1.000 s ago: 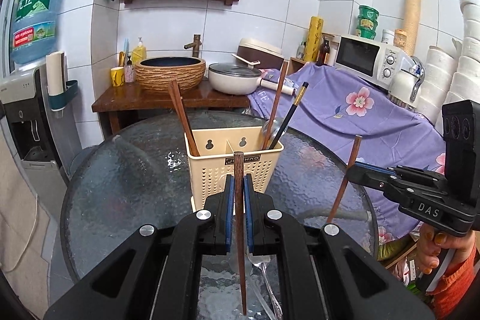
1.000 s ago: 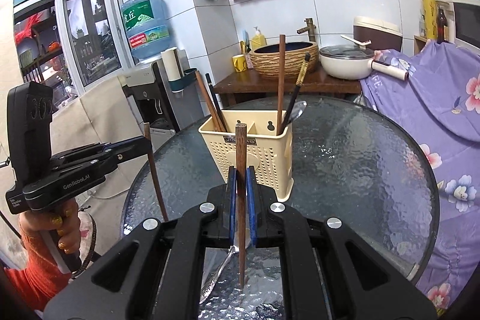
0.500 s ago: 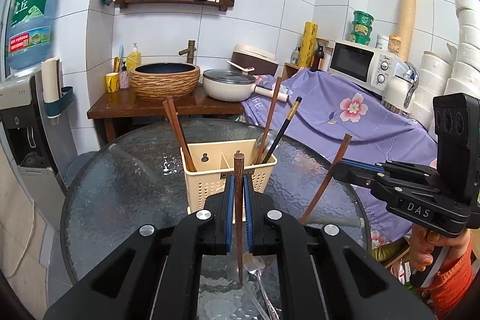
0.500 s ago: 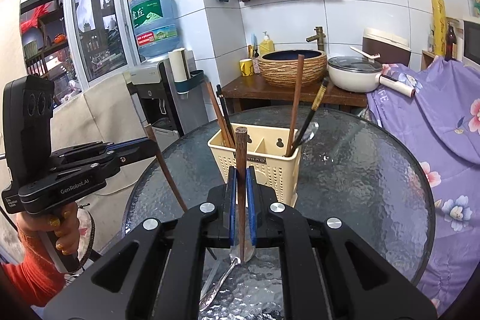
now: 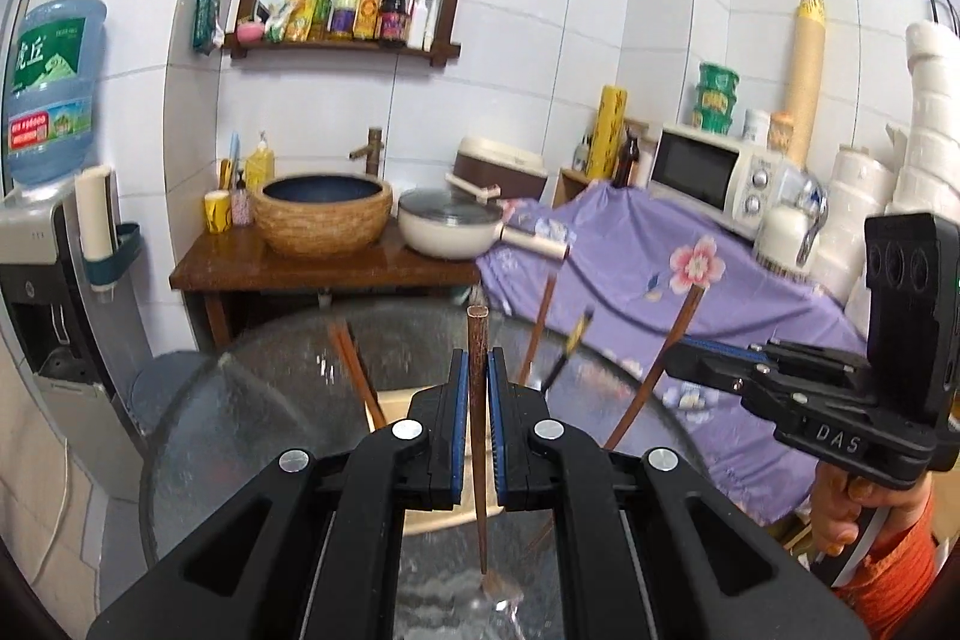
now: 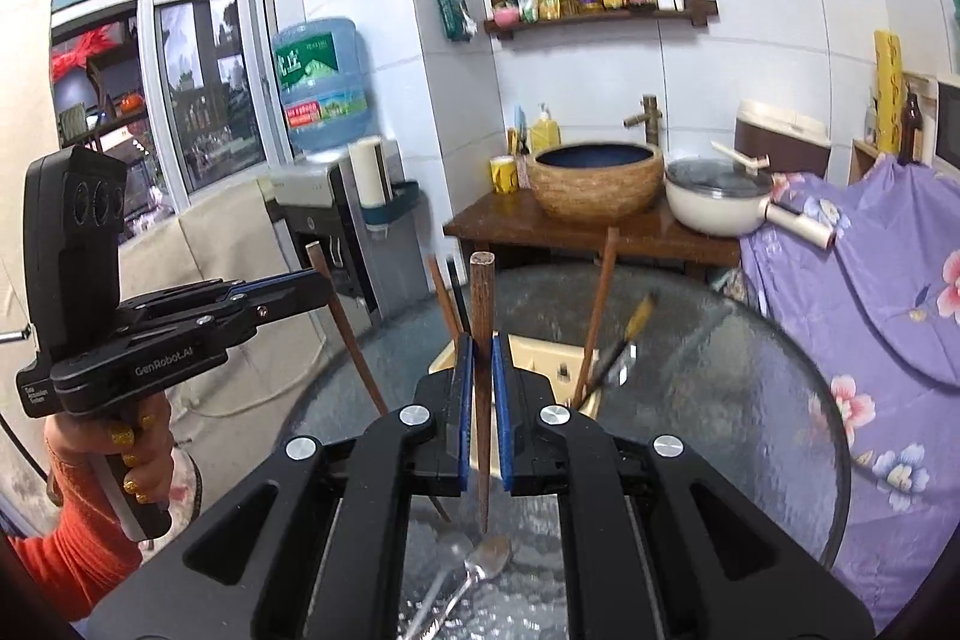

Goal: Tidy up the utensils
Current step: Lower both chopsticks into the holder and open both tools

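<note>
My left hand-held gripper [image 5: 474,415] is closed down on a brown chopstick [image 5: 477,400], pads tight on both sides, stick near upright w/ its thin tip hanging above the glass counter [image 5: 252,400]. Right hand-held gripper [image 6: 479,409] is the same: clamped on a second chopstick [image 6: 480,340], upright, tip just over a metal spoon [image 6: 486,562] lying on the glass below it. From the left cam I see the right unit off to the side w/ its stick tilted; from the right cam the left unit [image 6: 300,287] likewise.

Just past both grippers sits the cream utensil basket [image 6: 546,361], mostly hidden behind the fingers. It holds a pair of brown chopsticks [image 6: 445,301] in the left part, and a brown stick [image 6: 597,304] plus a black gold-tipped one [image 6: 624,340] in the right part; blurred.

Further back: wooden stand w/ a woven basin [image 5: 324,211] & a white pan [image 5: 450,223], purple floral cloth [image 5: 690,292] to the right.
</note>
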The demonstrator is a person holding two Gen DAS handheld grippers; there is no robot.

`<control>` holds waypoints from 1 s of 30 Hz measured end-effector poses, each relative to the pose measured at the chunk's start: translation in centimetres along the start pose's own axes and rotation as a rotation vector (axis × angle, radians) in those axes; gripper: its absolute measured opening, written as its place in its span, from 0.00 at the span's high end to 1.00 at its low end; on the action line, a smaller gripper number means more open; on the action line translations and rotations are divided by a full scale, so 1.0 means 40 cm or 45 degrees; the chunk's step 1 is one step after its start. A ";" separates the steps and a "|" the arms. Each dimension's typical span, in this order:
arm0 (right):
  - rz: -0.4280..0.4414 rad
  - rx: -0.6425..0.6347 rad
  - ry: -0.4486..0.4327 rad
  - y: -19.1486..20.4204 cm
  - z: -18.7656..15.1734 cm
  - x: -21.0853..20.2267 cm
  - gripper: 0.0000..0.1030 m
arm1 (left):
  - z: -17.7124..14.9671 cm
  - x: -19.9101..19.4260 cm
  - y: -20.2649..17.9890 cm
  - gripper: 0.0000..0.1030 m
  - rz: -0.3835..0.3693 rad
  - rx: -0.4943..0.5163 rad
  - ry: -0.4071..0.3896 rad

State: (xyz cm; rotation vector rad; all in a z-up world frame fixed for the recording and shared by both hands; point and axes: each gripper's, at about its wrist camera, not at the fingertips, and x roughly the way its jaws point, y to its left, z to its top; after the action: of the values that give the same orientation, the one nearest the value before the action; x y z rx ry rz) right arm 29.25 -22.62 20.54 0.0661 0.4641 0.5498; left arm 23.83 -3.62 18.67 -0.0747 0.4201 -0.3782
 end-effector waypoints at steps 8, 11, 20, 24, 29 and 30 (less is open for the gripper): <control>-0.061 -0.011 -0.144 0.003 0.177 -0.015 0.93 | 0.171 -0.008 0.024 0.93 0.049 -0.047 -0.106; -0.102 -0.023 -0.153 0.000 0.210 0.012 0.93 | 0.207 0.024 0.042 0.94 0.104 -0.067 -0.109; -0.194 -0.010 -0.134 -0.038 0.203 0.133 0.93 | 0.199 0.144 0.100 0.94 0.168 -0.120 -0.039; -0.208 -0.007 -0.085 -0.051 0.158 0.193 0.93 | 0.156 0.182 0.107 0.94 0.193 -0.109 -0.003; -0.198 0.020 -0.025 -0.069 0.095 0.246 0.93 | 0.098 0.224 0.118 0.94 0.201 -0.098 0.062; -0.204 0.017 -0.014 -0.069 0.080 0.256 0.93 | 0.082 0.234 0.119 0.94 0.197 -0.101 0.081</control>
State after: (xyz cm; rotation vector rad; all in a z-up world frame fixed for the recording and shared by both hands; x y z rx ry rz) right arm 39.73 -19.48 18.75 0.0444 0.4581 0.3889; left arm 34.73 -2.71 17.34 -0.1072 0.5002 -0.2115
